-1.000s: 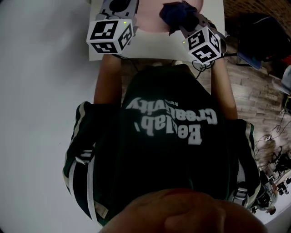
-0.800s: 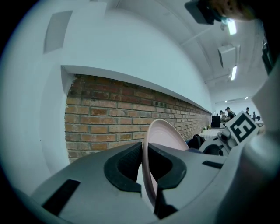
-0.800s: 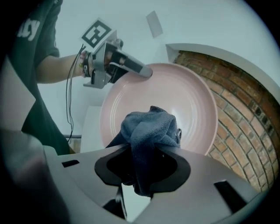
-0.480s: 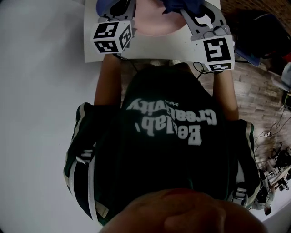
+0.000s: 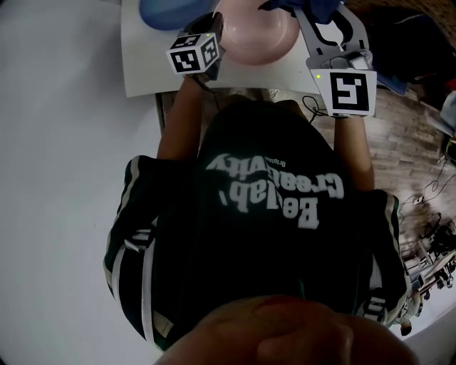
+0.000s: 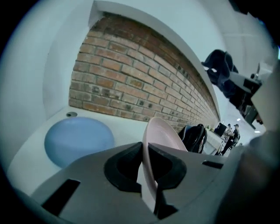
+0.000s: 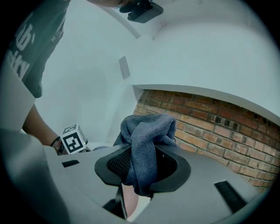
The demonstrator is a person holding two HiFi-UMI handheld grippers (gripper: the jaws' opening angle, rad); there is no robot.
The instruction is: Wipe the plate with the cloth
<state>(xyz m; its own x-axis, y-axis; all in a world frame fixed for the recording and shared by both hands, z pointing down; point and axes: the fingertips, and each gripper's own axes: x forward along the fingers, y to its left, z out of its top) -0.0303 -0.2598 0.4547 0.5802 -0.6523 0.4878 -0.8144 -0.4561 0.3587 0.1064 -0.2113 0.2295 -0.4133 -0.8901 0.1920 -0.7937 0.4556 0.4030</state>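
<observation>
Blue dish (image 5: 167, 11) just left of pink plate (image 5: 256, 36) — brick wall (image 6: 131, 78) behind; open tabletop (image 5: 146, 71) front-left.

I read the plate (image 6: 165, 133) as smooth and faintly glossy, either hard plastic or glazed ware; I can't tell which. The cloth (image 7: 144, 140) is matt, nubbly terry. The left claw (image 6: 145, 153) has a matt grey plastic shell. The blue dish (image 6: 78, 139) looks smooth and matt, the brick wall (image 6: 144, 83) rough, and the white tabletop (image 5: 153, 68) smooth.
</observation>
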